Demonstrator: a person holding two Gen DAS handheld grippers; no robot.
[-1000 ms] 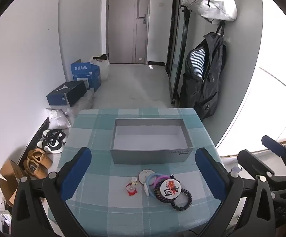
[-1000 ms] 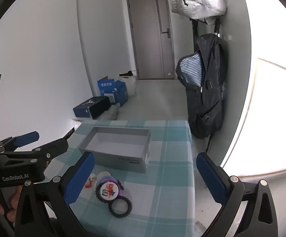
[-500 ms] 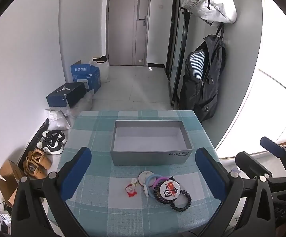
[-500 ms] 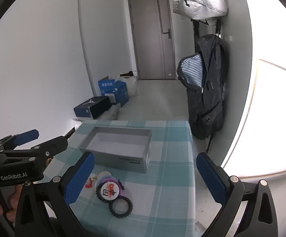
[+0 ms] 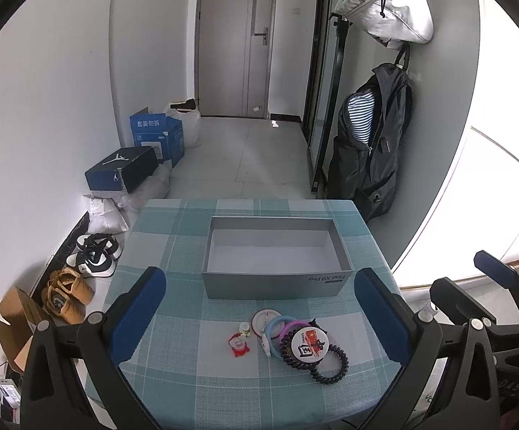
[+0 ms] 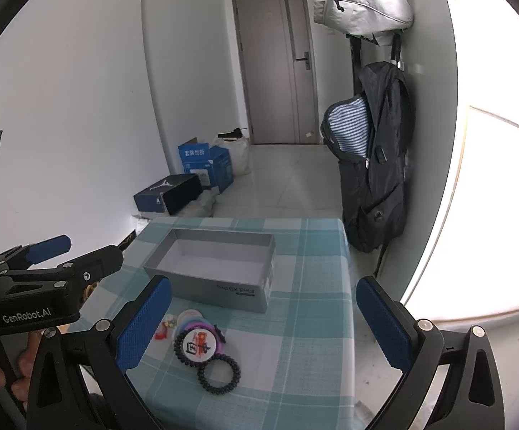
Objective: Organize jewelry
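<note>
An empty grey box (image 5: 273,288) stands on the checked table (image 5: 173,243). In front of it lies a cluster: a black coil hair tie (image 5: 329,363), a round badge (image 5: 307,345), blue and purple rings (image 5: 277,324), a white disc (image 5: 261,319) and a small red charm (image 5: 238,344). My left gripper (image 5: 259,311) is open, above and before the cluster. My right gripper (image 6: 264,322) is open and empty, to the right of the cluster (image 6: 196,345) and box (image 6: 223,292).
The table's front and right edges are close. A black backpack (image 5: 370,150) hangs on a rack beyond the table's far right corner. Boxes (image 5: 123,168) and shoes (image 5: 94,254) lie on the floor at the left.
Both grippers have pulled back and risen slightly; the table and box sit a little lower in view. Nothing was grasped or moved.
</note>
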